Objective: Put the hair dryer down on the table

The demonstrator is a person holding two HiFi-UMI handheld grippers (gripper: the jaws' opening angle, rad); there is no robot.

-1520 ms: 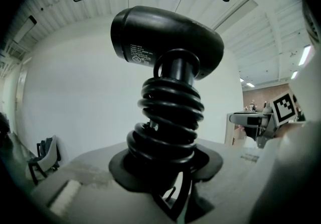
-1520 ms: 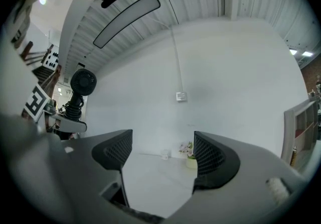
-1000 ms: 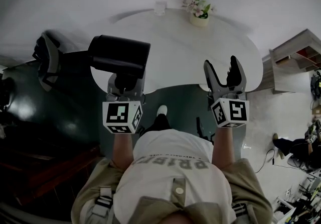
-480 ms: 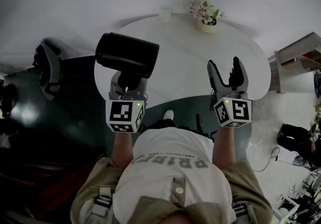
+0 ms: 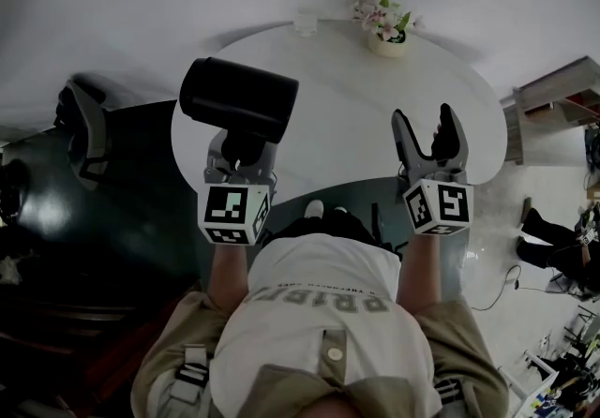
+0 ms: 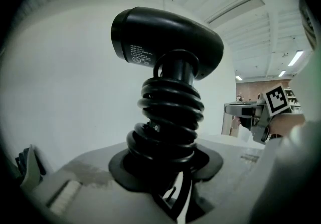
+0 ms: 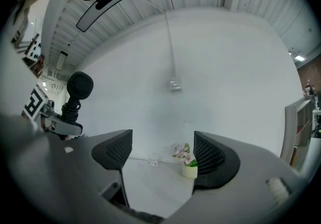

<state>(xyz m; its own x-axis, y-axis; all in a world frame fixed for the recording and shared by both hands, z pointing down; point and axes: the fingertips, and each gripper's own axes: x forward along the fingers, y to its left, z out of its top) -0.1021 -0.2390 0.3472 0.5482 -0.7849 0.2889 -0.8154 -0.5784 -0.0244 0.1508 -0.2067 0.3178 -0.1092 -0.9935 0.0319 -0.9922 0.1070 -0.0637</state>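
While in the left gripper (image 5: 241, 156), one hair dryer (image 5: 239, 99); one table (image 5: 361, 111)

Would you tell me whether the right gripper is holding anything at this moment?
No, the right gripper has its jaws apart with nothing gripped between them.

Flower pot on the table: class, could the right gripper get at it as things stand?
Probably yes: the right gripper is open and empty, with only bare table before the flower pot.
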